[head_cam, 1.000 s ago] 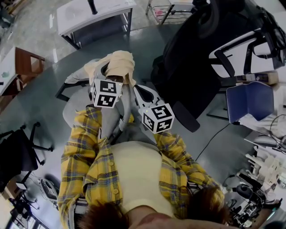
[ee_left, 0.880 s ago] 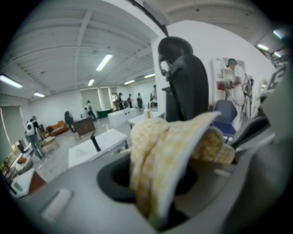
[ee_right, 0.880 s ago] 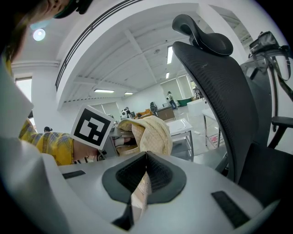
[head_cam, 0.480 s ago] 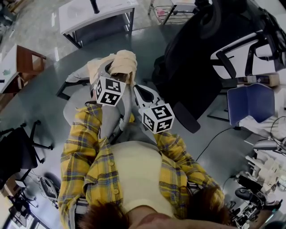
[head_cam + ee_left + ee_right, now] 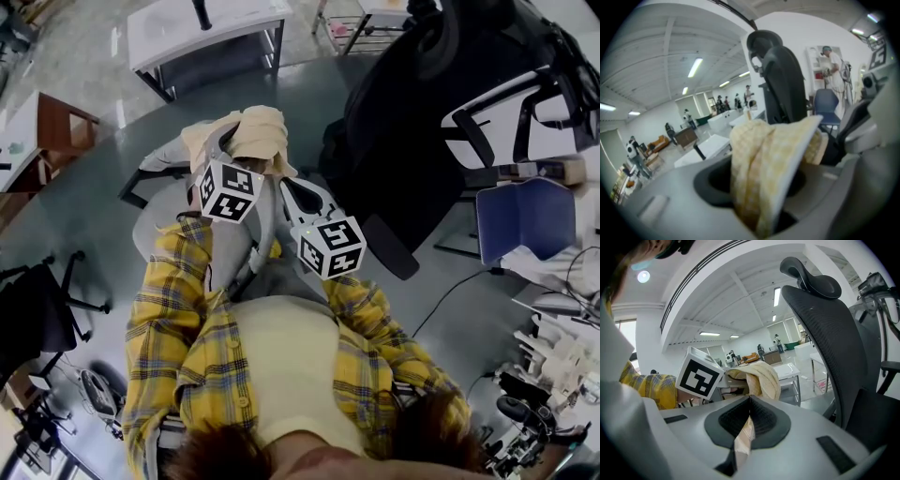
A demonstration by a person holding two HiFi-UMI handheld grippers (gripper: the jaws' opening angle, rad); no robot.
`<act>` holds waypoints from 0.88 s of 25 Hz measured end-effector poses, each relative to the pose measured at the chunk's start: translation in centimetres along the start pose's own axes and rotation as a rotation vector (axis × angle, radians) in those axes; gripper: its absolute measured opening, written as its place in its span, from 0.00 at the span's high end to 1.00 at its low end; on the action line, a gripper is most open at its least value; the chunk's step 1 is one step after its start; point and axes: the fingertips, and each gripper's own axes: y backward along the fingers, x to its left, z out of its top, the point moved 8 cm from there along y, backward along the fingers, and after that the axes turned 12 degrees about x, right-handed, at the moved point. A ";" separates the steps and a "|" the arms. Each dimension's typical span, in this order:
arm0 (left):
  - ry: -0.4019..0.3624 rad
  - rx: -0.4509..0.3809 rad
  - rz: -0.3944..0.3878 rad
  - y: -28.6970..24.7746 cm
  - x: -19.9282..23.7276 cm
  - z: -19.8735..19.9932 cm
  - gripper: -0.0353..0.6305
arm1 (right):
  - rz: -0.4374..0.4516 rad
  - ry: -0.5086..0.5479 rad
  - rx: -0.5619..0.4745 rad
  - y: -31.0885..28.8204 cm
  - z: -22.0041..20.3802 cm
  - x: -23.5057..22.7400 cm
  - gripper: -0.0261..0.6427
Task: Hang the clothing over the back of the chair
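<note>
Presently a person in a yellow plaid shirt (image 5: 173, 309) stands over a grey chair (image 5: 155, 220), holding a gripper in each hand. The clothing (image 5: 251, 131), a pale cream checked garment, is bunched into a thick wad at the tip of the left gripper (image 5: 757, 192), above the grey chair. Whether any part of it rests on the chair's back cannot be told from these views. The left gripper's jaws stand apart and have just been opening. A folded mass of the garment rises between them, with dark gaps showing on either side of it, so the pads do not appear to press it. The right gripper (image 5: 749, 399) sits just beside the left, its jaws pressed together and pinching a thin strip of the same cream cloth in the seam. From the right gripper view, the left gripper's marker cube (image 5: 700, 377) shows with the wad of cloth just beyond it. A tall black mesh chair (image 5: 825, 343) with a headrest stands close on the right, apart from the garment. As to containers, a wire rack (image 5: 342, 23) stands at the far edge of the floor, and its contents are too small to identify. A white table (image 5: 202, 23) lies beyond the grey chair, and a blue chair (image 5: 525, 211) stands well to the right.
</note>
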 end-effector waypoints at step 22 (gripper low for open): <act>0.005 0.016 -0.085 5.2 -1.5 -1.8 0.45 | 0.003 0.021 -0.017 1.0 -0.4 1.1 0.94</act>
